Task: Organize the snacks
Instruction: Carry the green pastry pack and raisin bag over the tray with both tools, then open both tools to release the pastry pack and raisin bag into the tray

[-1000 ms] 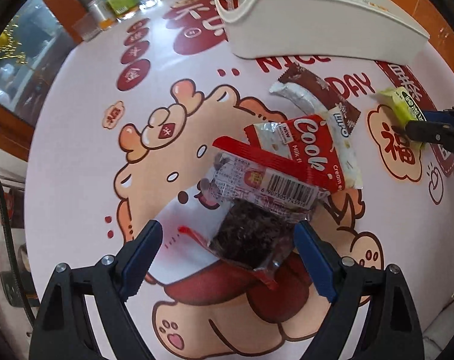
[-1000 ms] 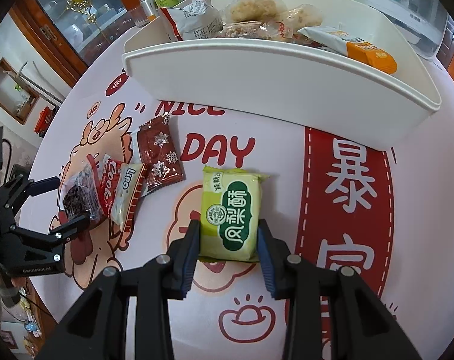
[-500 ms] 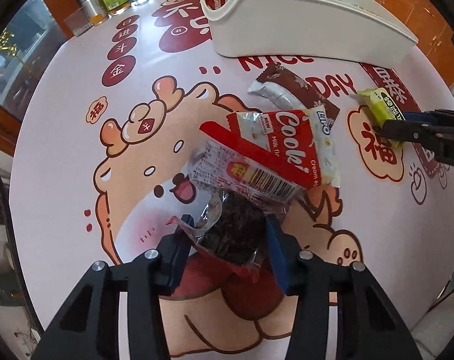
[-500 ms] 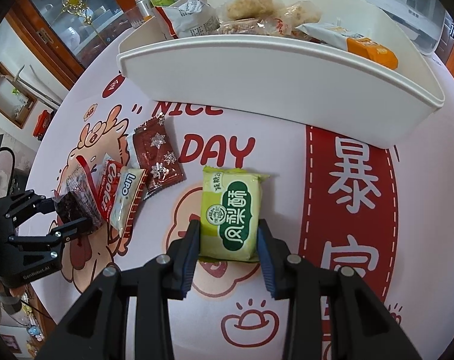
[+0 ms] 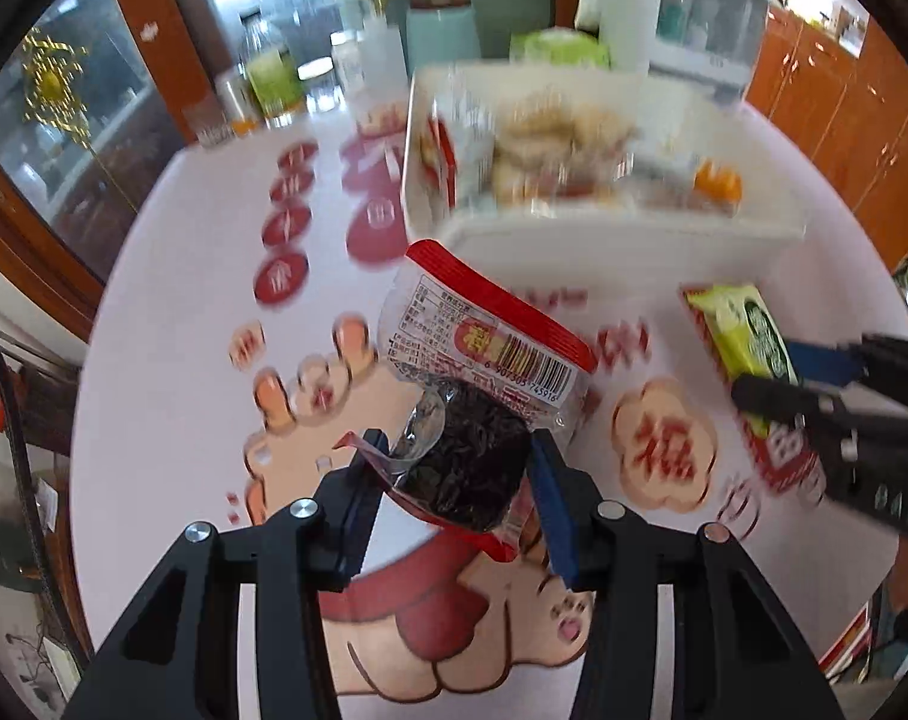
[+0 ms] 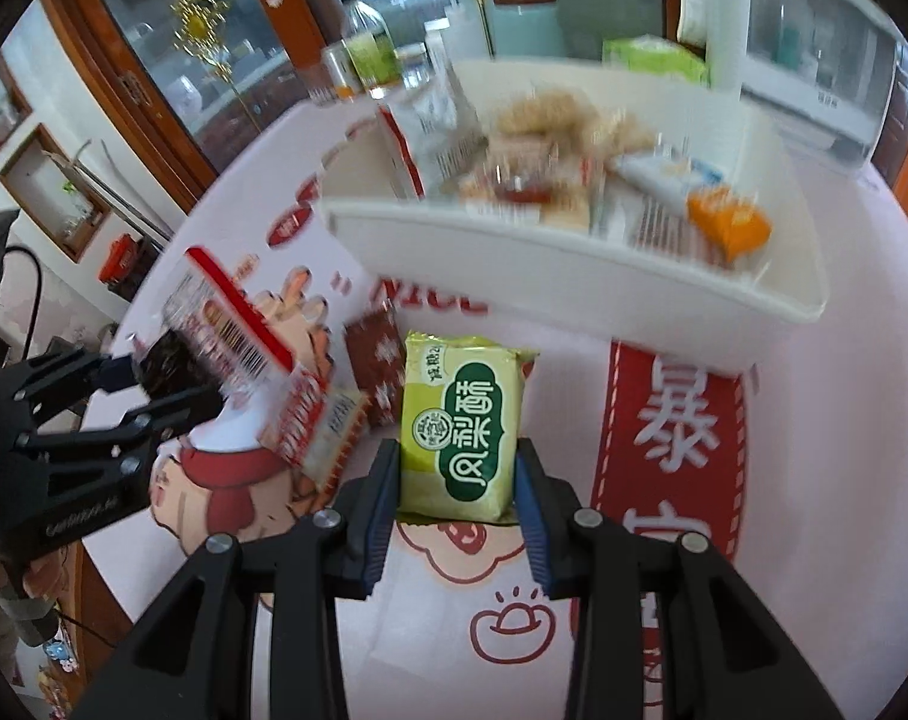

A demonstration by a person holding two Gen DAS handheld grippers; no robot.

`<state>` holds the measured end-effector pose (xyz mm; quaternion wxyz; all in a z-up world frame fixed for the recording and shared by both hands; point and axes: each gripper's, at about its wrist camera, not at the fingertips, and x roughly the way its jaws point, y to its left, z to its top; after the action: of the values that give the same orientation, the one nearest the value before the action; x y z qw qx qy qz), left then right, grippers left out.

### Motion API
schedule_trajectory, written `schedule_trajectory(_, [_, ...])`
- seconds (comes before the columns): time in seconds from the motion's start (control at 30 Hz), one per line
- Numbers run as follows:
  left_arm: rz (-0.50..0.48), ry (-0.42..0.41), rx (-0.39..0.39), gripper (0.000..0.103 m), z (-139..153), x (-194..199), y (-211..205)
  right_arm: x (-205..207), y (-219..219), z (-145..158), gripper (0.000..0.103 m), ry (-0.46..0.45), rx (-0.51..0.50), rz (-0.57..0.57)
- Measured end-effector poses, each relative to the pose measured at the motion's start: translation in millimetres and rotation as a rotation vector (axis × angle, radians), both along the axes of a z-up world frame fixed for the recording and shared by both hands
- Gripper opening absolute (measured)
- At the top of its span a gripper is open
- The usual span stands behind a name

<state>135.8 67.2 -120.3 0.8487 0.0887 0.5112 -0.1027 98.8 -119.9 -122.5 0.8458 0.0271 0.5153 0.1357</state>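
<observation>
Left wrist view: left gripper (image 5: 454,480) is pinching the dark snack pack (image 5: 466,468), right gripper (image 6: 457,480) is pinching the green pastry pack (image 6: 463,438); both are lifting clear of the bench (image 5: 172,312), needing carrying over the white bin (image 6: 574,282).

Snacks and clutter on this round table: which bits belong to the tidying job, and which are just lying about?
Part of the job:
- clear packet of dark snack, held in the left hand-held gripper
- green packet, held in the right hand-held gripper
- white tray with snacks inside
- brown packet and red cookie packet on the table

Lying about:
- bottle
- teal container
</observation>
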Motion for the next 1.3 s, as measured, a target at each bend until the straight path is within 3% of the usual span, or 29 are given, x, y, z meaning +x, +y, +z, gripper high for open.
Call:
schedule_trajectory(0.33, [-0.016, -0.145, -0.027, 0.046, 69.3, 49.1, -38.7, 27.7, -26.1, 83.9, 0.037, -0.138, 0.015, -0.012])
schedule_trajectory(0.63, [-0.033, -0.241, -0.041, 0.046, 109.7, 105.2, -81.2, 85.2, -54.9, 128.3, 0.037, -0.215, 0.013, -0.095])
schedule_trajectory(0.93, [0.009, -0.211, -0.068, 0.047, 95.6, 164.1, -98.2, 147.8, -70.5, 129.0, 0.038, -0.209, 0.009, -0.159])
schedule_trajectory(1.2, [0.022, -0.171, -0.05, 0.051, 69.0, 191.7, -109.6, 182.7, -77.5, 108.9, 0.038, -0.171, -0.031, -0.199])
schedule_trajectory(1.27, [0.028, -0.167, -0.043, 0.061, 63.4, 196.5, -111.1, 188.0, -81.1, 102.6, 0.038, -0.16, -0.039, -0.211])
schedule_trajectory(1.3, [0.035, -0.164, -0.036, 0.077, 60.9, 198.7, -112.0, 189.3, -81.9, 100.3, 0.038, -0.156, -0.04, -0.214])
